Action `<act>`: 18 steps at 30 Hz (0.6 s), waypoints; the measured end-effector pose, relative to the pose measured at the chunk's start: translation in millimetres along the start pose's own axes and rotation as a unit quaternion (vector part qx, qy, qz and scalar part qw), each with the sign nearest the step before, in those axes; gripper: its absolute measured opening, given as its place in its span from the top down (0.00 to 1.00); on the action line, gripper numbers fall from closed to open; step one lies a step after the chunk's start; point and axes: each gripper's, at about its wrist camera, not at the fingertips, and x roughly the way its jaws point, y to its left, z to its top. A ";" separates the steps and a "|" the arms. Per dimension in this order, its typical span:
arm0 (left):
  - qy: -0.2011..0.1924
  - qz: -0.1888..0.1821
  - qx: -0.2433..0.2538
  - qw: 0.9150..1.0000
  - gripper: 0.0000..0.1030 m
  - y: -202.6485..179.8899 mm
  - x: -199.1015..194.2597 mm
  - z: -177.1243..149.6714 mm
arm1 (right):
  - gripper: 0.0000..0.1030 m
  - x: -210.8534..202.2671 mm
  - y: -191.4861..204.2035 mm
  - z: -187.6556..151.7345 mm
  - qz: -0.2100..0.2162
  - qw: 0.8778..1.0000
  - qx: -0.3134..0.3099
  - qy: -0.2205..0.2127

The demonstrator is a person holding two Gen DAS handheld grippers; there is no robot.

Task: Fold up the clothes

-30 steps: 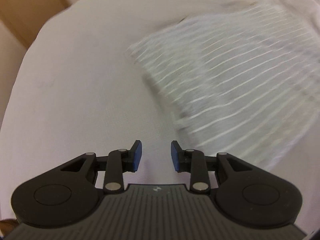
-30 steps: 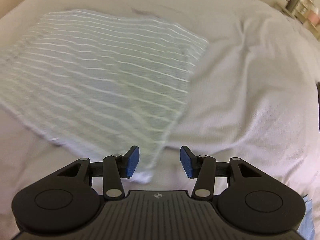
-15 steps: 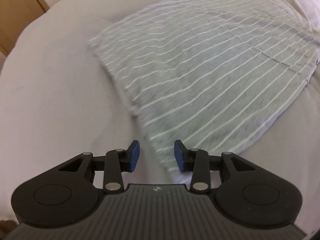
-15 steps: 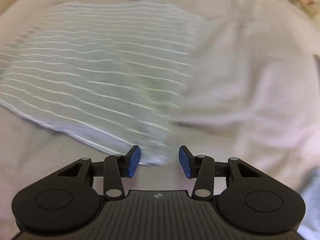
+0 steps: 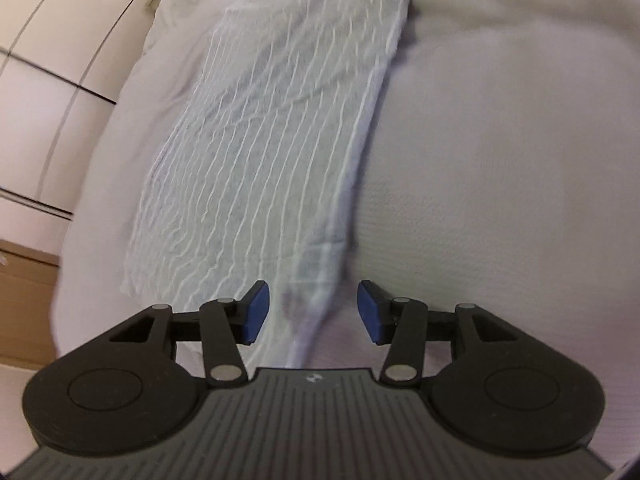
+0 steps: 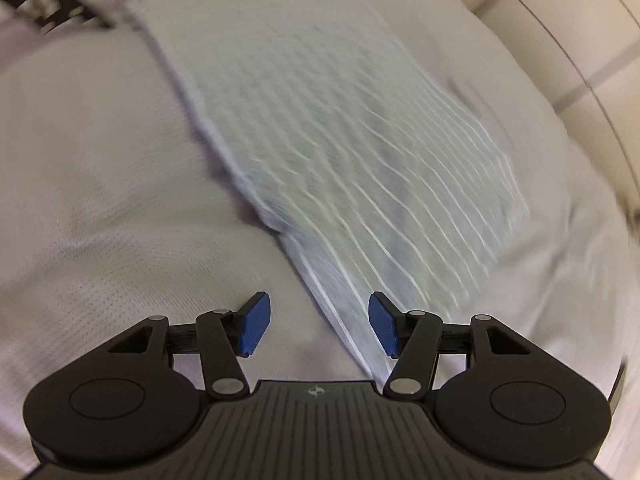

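We see the striped garment (image 5: 280,152) lying folded on the white bed (image 5: 500,160). Our left tool (image 5: 312,312) and right tool (image 6: 316,328) straddle its edge, jaws opening, pads clear.

Count of items on the bed: one garment, one bedcover, two grippers.

One folded light-blue garment (image 5: 272,152) with thin white stripes, running from 6 to 12 o'clock in the left wrist view; one white bedcover (image 5: 500,168) beneath it; two handheld grippers, the left gripper (image 5: 312,312) and the right gripper (image 6: 316,328), each with two blue pads (image 5: 256,312), four pads in all; one pale panelled wall (image 5: 52,80) at 9 o'clock.
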 end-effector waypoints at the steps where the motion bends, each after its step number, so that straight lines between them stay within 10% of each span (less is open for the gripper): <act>1: 0.009 0.008 0.005 1.000 0.68 0.5 7.7 -2.3 | 0.45 4.5 3.2 1.4 0.001 1.000 -0.009 -0.004; 4: 0.043 0.015 -0.003 0.999 0.90 12.2 20.9 -14.8 | 0.50 13.8 4.2 1.5 0.003 1.000 -0.028 -0.007; 18: 0.033 0.027 0.017 0.999 0.97 19.4 38.2 -21.7 | 0.79 47.3 -1.4 -42.3 -0.101 0.985 -0.137 0.021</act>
